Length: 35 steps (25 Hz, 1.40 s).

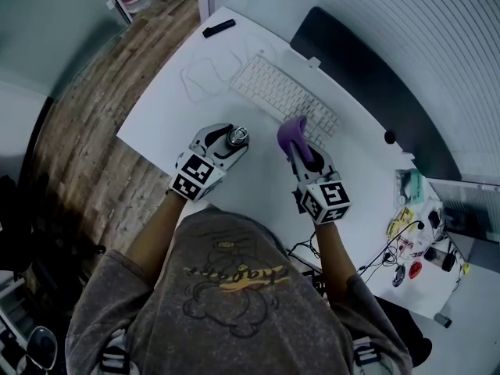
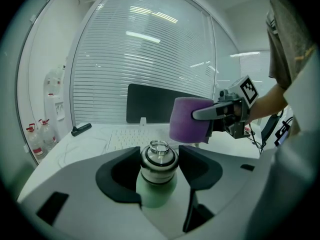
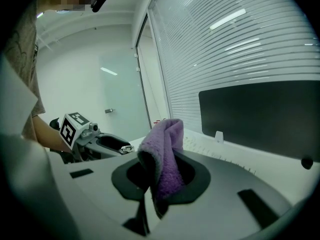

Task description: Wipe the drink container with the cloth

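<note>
A mint-green drink bottle [image 2: 157, 184] with a steel cap stands upright between the jaws of my left gripper [image 2: 159, 170], and both black pads sit against its sides. Seen from above, the bottle [image 1: 238, 137] is near the white desk's front edge, inside the left gripper [image 1: 233, 141]. My right gripper [image 3: 160, 176] is shut on a folded purple cloth [image 3: 167, 159], which sticks up out of its jaws. The cloth [image 1: 291, 133] hangs a short way to the right of the bottle, apart from it. From the left gripper's view, the cloth [image 2: 189, 119] is above and behind the cap.
A white keyboard [image 1: 285, 96] lies just behind both grippers, with a dark monitor [image 1: 367, 84] beyond it. A black pen-like object [image 1: 218, 28] and a thin cable [image 1: 205, 75] lie at the far left of the desk [image 1: 156, 112]. Cables and small clutter [image 1: 410, 237] crowd the right end.
</note>
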Each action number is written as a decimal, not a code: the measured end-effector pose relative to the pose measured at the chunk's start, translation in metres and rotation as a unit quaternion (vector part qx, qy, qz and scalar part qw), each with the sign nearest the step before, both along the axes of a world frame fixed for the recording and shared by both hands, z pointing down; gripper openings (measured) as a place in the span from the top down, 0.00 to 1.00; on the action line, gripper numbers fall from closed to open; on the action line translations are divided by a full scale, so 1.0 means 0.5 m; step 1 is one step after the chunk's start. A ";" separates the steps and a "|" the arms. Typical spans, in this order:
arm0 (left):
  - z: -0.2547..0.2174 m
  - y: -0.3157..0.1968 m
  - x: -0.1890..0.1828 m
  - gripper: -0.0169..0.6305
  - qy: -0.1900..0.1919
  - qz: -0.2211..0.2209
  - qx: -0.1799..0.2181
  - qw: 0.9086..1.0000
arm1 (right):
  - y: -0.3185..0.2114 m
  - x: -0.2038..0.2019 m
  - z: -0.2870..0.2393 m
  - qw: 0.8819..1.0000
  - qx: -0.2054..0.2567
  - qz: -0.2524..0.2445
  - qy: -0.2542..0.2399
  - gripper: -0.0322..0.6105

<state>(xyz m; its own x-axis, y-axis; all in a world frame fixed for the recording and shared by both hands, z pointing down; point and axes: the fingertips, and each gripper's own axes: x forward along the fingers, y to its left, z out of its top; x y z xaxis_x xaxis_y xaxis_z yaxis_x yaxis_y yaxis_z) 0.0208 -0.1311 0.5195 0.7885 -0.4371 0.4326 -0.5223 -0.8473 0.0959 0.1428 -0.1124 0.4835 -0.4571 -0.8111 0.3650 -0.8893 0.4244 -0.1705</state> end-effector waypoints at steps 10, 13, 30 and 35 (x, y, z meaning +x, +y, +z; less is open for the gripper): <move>0.001 -0.001 0.001 0.59 -0.004 0.000 -0.006 1.000 | -0.068 -0.005 -0.077 0.999 0.037 -0.035 -0.014 0.87; 0.001 -0.001 0.002 0.59 -0.004 0.000 -0.007 1.000 | -0.103 -0.029 -0.087 0.996 0.043 -0.073 0.000 0.87; -0.001 0.002 0.008 0.59 0.006 -0.008 -0.009 1.000 | -0.225 -0.260 0.047 0.931 -0.001 -0.365 0.027 0.87; -0.001 0.004 0.006 0.59 0.009 -0.015 -0.009 1.000 | -0.202 -0.311 0.106 0.882 -0.048 -0.469 0.023 0.87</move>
